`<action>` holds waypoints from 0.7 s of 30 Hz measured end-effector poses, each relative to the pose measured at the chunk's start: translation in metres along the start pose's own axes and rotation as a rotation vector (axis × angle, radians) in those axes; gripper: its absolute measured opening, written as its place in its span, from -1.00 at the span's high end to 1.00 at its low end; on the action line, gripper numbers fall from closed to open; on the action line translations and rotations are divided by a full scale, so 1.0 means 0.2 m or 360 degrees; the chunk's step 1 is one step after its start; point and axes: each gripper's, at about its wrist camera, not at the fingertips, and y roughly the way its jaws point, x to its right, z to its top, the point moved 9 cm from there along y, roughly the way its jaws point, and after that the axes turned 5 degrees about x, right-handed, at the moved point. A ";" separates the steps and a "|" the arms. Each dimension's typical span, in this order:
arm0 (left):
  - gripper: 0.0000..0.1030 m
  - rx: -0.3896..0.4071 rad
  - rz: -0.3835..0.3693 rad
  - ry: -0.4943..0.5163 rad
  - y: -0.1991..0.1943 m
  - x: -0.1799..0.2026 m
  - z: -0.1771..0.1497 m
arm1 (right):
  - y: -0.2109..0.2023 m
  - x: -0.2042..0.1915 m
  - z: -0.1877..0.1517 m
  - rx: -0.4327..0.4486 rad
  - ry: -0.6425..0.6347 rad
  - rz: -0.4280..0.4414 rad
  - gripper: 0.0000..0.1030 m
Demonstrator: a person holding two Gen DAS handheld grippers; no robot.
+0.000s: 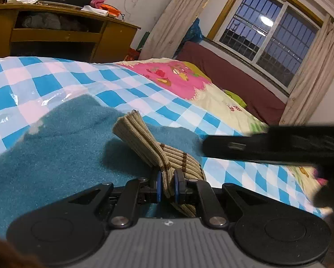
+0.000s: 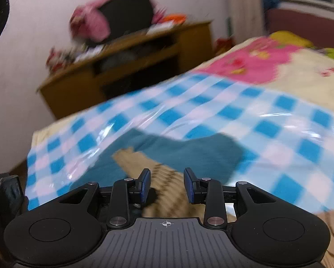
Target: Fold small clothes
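A tan ribbed sock with dark brown stripes (image 1: 144, 140) lies over a teal fuzzy cloth (image 1: 55, 147) on the bed. My left gripper (image 1: 167, 186) is shut on the sock, with its blue pads pinching the fabric; the sock's cuff end sticks up and away to the left. My right gripper (image 2: 167, 185) is open, with its fingers astride the same sock (image 2: 160, 174) just above it; this view is blurred. In the left wrist view the right gripper shows as a dark blurred bar (image 1: 274, 145) at the right.
A blue-and-white checked plastic sheet (image 1: 55, 82) covers the bed, over a cartoon-print blanket (image 1: 178, 76). A wooden desk with a monitor (image 1: 55, 31) stands beyond the bed. A window with curtains (image 1: 267, 29) is at the right.
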 end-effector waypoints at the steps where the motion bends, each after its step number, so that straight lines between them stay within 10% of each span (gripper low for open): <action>1: 0.69 -0.0003 -0.0008 -0.0004 0.00 0.00 0.00 | 0.05 -0.04 0.00 -0.0032 -0.0033 0.0008 0.37; 8: 0.73 -0.0007 -0.0032 0.0012 -0.02 -0.01 -0.02 | 0.28 -0.25 -0.06 -0.0238 -0.0350 -0.0049 0.41; 12: 0.72 -0.0012 -0.0028 0.0055 -0.05 0.00 -0.02 | 0.29 -0.21 -0.07 -0.0265 -0.0331 -0.0165 0.88; 21: 0.20 -0.0005 -0.0127 0.0246 -0.17 0.24 -0.03 | -0.17 0.12 0.12 0.0055 0.0063 -0.0201 0.91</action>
